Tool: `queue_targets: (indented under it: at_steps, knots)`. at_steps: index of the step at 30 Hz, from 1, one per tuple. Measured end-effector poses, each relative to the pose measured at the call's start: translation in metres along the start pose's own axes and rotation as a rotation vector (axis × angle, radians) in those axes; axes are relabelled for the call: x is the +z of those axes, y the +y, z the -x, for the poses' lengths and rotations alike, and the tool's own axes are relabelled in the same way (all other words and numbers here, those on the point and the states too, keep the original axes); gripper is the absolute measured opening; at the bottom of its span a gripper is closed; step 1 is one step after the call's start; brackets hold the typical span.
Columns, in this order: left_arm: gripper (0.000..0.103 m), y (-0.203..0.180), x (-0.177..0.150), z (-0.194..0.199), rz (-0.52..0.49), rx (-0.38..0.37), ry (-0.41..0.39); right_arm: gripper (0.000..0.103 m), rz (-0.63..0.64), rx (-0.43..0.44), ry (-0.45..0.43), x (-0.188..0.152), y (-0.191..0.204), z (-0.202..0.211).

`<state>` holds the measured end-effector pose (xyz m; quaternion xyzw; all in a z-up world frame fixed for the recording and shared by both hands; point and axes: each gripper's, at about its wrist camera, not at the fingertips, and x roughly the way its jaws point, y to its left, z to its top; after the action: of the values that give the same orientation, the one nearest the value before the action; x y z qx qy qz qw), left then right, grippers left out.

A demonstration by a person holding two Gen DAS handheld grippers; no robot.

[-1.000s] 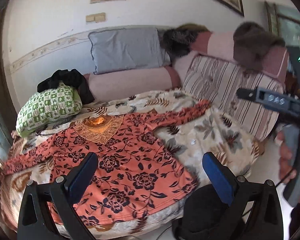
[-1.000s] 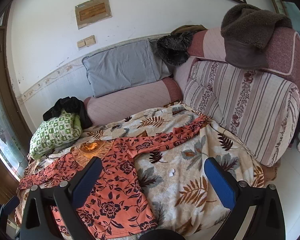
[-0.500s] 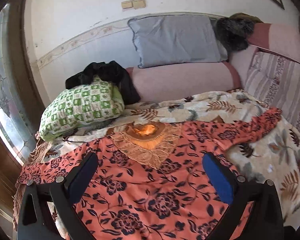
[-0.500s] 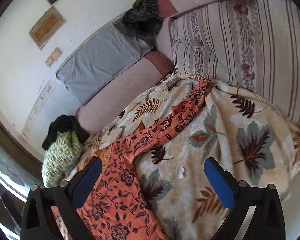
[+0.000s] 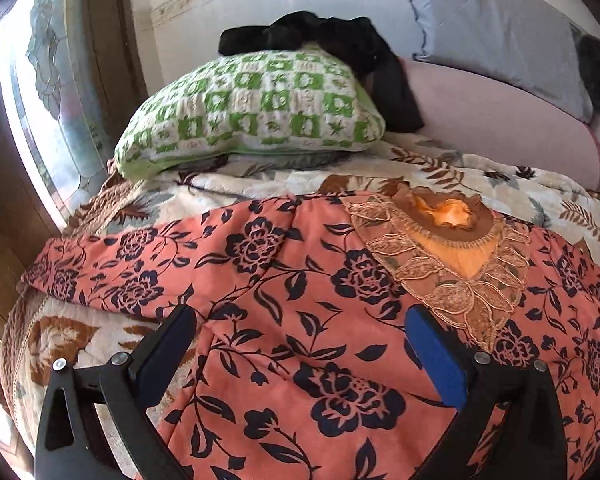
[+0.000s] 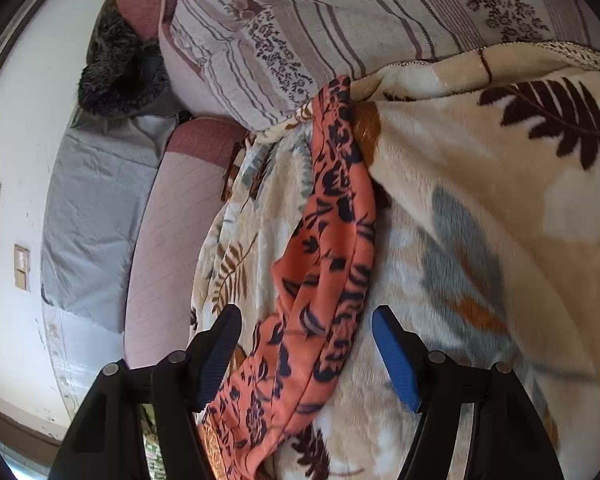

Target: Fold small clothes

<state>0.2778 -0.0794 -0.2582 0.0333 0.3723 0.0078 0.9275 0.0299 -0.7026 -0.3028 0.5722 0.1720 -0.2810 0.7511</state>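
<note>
An orange blouse [image 5: 300, 300] with dark flowers lies spread flat on a leaf-patterned blanket [image 5: 260, 178], its lace collar [image 5: 444, 252] toward the back. My left gripper [image 5: 300, 344] hovers open just over the blouse's chest, near the left shoulder and sleeve. In the right wrist view the blouse's other sleeve [image 6: 328, 240] stretches across the blanket [image 6: 480, 240] to the striped sofa cushion [image 6: 300, 32]. My right gripper [image 6: 306, 340] straddles that sleeve, its jaws closing, the pads still apart from the cloth.
A green-and-white checked pillow [image 5: 252, 112] with a black garment [image 5: 332, 40] on it sits behind the blouse. A grey pillow [image 5: 500, 32] leans on the pink bolster [image 5: 500, 132]. A window [image 5: 48, 80] stands at the left. Dark fuzzy cloth [image 6: 116, 64] lies in the corner.
Both grippers have dropped close to the bed. The left swung toward the blouse's left shoulder. The right rolled sideways over the right sleeve and its jaws narrowed.
</note>
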Motion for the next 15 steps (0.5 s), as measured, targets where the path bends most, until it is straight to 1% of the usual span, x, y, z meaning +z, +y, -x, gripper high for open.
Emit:
queue_targets:
  at_steps: [2,4,6,7,9,10,11,12,13,14,15]
  knots:
    - [0.103,0.007,0.003,-0.007,0.051,-0.011,0.014,0.071,0.001,-0.045,-0.016,0.015,-0.002,-0.016]
    - [0.103,0.007,0.004,-0.009,0.052,-0.003,0.004,0.071,-0.015,-0.072,-0.033,0.027,-0.005,-0.031]
    - [0.103,0.003,0.003,-0.011,0.031,0.017,-0.010,0.072,-0.036,-0.166,-0.028,0.037,-0.012,-0.050]
    - [0.103,0.001,0.002,-0.013,0.015,0.027,-0.011,0.073,-0.048,-0.147,-0.042,0.039,-0.016,-0.052]
    - [0.103,-0.004,0.000,-0.016,-0.014,0.039,-0.008,0.073,-0.042,-0.106,-0.114,0.041,-0.019,-0.053]
    - [0.103,-0.005,0.001,-0.018,-0.020,0.041,-0.004,0.066,-0.017,-0.092,-0.115,0.042,-0.019,-0.055]
    - [0.103,-0.006,0.001,-0.020,-0.020,0.042,0.001,0.053,0.008,-0.100,-0.122,0.043,-0.018,-0.057]
    - [0.103,-0.006,0.002,-0.020,-0.016,0.041,0.004,0.009,0.027,-0.091,-0.118,0.044,-0.018,-0.059]
    - [0.103,-0.006,0.003,-0.019,-0.008,0.037,0.002,0.007,0.018,-0.078,-0.091,0.045,-0.021,-0.062]
    - [0.103,-0.005,0.004,-0.017,0.000,0.034,-0.004,0.007,-0.008,-0.060,-0.098,0.043,-0.020,-0.057]
    - [0.103,-0.004,0.005,-0.014,0.008,0.036,-0.013,0.007,-0.023,-0.012,-0.111,0.041,-0.018,-0.051]
